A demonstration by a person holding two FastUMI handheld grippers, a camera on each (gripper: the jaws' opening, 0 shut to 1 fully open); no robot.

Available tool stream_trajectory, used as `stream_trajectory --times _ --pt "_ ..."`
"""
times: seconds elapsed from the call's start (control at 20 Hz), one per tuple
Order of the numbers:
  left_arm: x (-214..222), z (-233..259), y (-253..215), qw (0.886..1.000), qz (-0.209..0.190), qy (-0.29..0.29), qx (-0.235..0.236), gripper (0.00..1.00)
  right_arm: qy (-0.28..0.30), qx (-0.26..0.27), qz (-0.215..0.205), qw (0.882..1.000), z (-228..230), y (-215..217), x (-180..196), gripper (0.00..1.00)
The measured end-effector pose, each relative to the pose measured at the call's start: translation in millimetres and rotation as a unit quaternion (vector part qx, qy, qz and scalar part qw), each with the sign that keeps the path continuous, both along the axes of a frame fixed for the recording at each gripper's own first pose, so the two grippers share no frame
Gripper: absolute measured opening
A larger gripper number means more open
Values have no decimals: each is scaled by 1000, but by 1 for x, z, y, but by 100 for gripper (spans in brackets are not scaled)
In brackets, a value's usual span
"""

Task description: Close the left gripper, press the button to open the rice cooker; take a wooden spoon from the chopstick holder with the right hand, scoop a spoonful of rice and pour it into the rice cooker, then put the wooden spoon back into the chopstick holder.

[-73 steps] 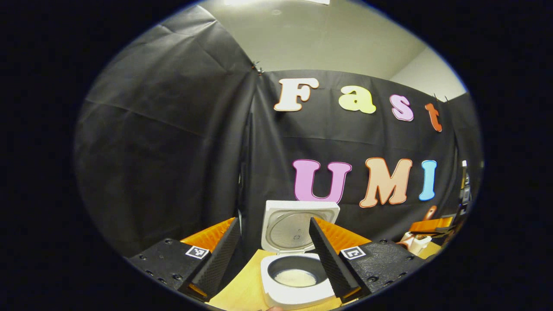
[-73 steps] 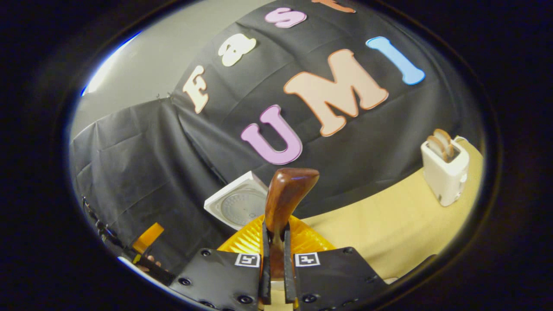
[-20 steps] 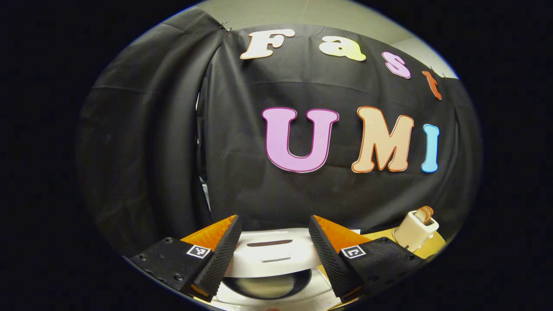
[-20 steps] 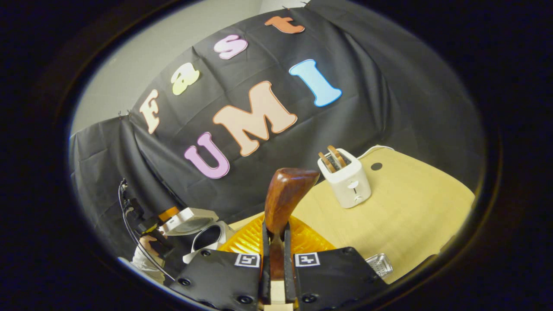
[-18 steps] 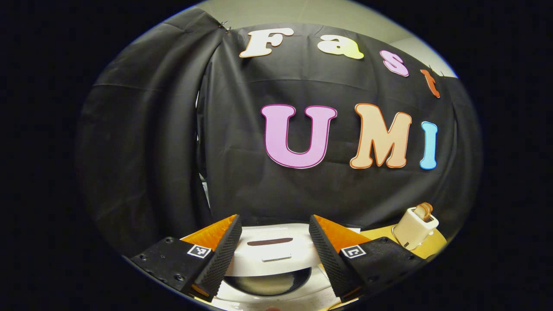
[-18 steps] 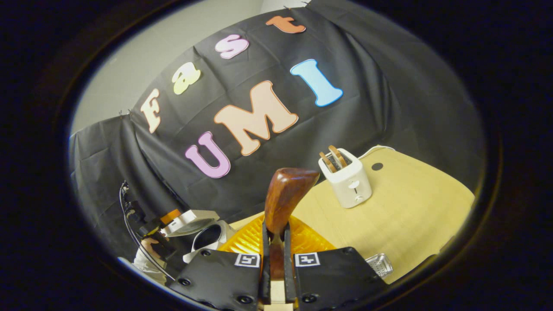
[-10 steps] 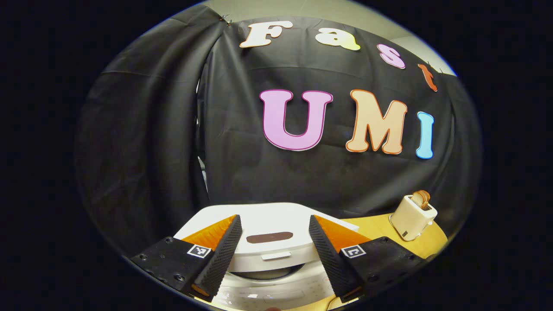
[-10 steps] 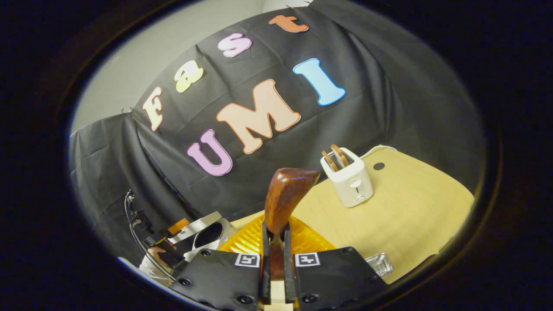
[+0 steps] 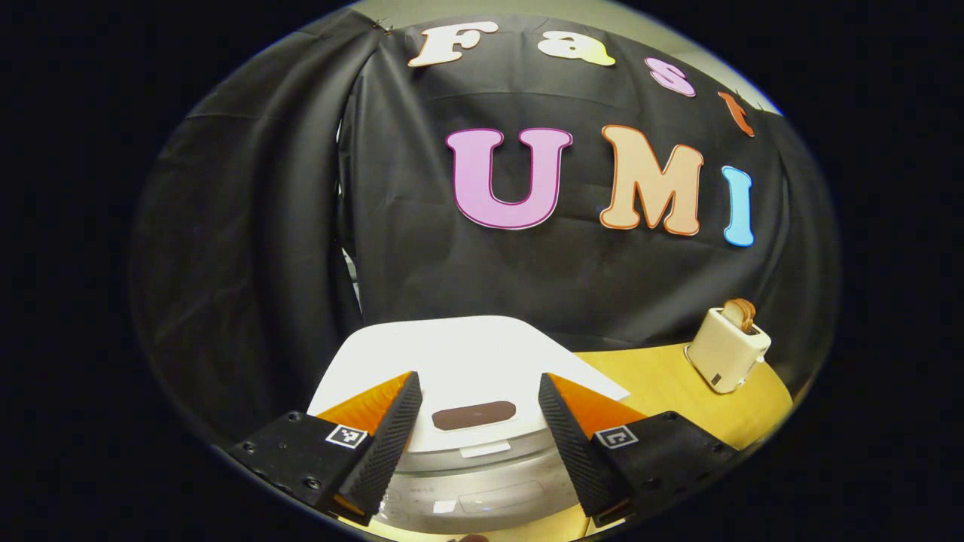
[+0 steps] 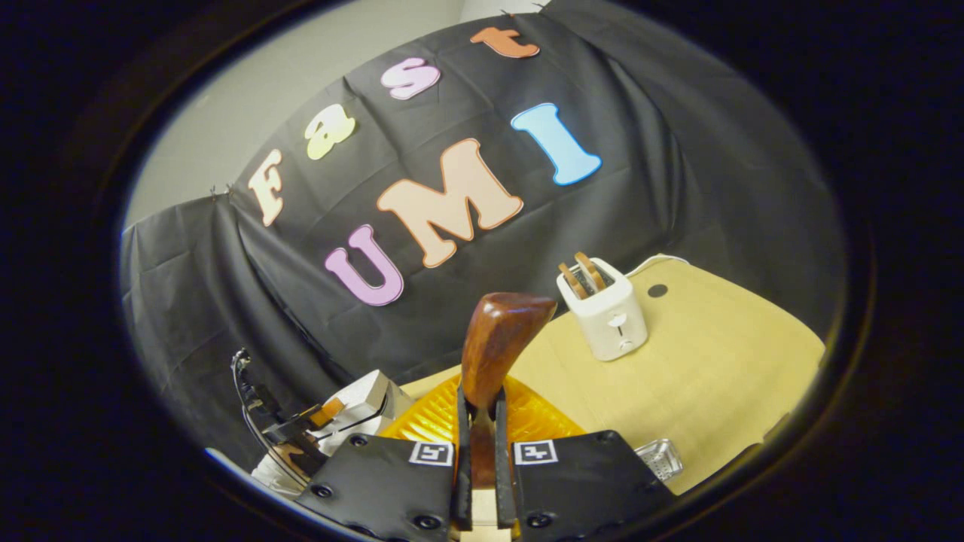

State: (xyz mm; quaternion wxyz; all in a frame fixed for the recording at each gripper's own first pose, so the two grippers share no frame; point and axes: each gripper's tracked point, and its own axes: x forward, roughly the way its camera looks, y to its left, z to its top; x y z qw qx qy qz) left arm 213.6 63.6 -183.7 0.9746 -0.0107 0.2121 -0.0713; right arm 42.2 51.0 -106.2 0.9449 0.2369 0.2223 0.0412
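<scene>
The white rice cooker sits right below my left gripper, with its lid lowered over the pot. A dark oval mark on the lid lies between the spread fingers. That gripper is open and holds nothing. My right gripper is shut on the handle of the brown wooden spoon, whose bowl points up and away over the table. In the right gripper view the rice cooker stands at lower left, with the left gripper and a hand against it.
A white toaster with two bread slices stands on the light wooden table near the black cloth wall; it also stands at the right in the left gripper view, toaster. A perforated metal holder peeks out at the lower right.
The rice cooker's lid has swung down from upright to lying over the pot, with my open left gripper following it down. My right gripper still holds the spoon and has swung right.
</scene>
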Motion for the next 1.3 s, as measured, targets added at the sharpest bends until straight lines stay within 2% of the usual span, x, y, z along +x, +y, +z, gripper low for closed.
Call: stream_trajectory --times 0.15,0.2,0.25,0.3,0.35,0.5,0.55,0.65,0.75,0.85,0.9,1.05,1.3 --pt "-10 -27 -1 999 2 42 4 93 -2 -4 -3 1000 1 0 -3 17" --pt "-17 -36 -1 998 -1 62 21 93 -3 -5 -4 1000 1 0 -4 17" --pt "-15 -34 -3 999 -9 36 40 94 -3 -7 -5 1000 2 -1 -5 17" --pt "-13 -32 -2 999 -6 34 41 94 -4 -9 -7 1000 2 -1 -7 17" --pt "-14 -36 -1 998 0 47 36 92 -5 -11 -8 1000 2 0 -8 17" --pt "-17 -30 -2 999 5 31 28 94 -4 -14 -7 1000 0 3 -11 17" --pt "-16 -26 -3 999 -1 7 32 95 -3 -14 -7 1000 0 3 -12 17" --pt "-25 -24 -4 1000 2 9 19 94 -8 -13 -5 1000 4 3 -15 17" --pt "-33 -2 -4 1000 16 -20 -11 96 -16 -14 -1 1000 9 1 -13 15" --pt "-48 34 -8 998 25 -58 -17 96 -34 -25 4 999 20 -7 -15 14" --pt "-57 54 -10 996 24 -81 -15 96 -45 -35 7 998 27 -11 -13 17" --pt "-95 107 -20 989 18 -145 16 95 -63 -59 23 996 39 -21 -15 14" --pt "-166 138 -42 986 17 -165 12 94 -72 -93 50 992 36 -27 -31 14"
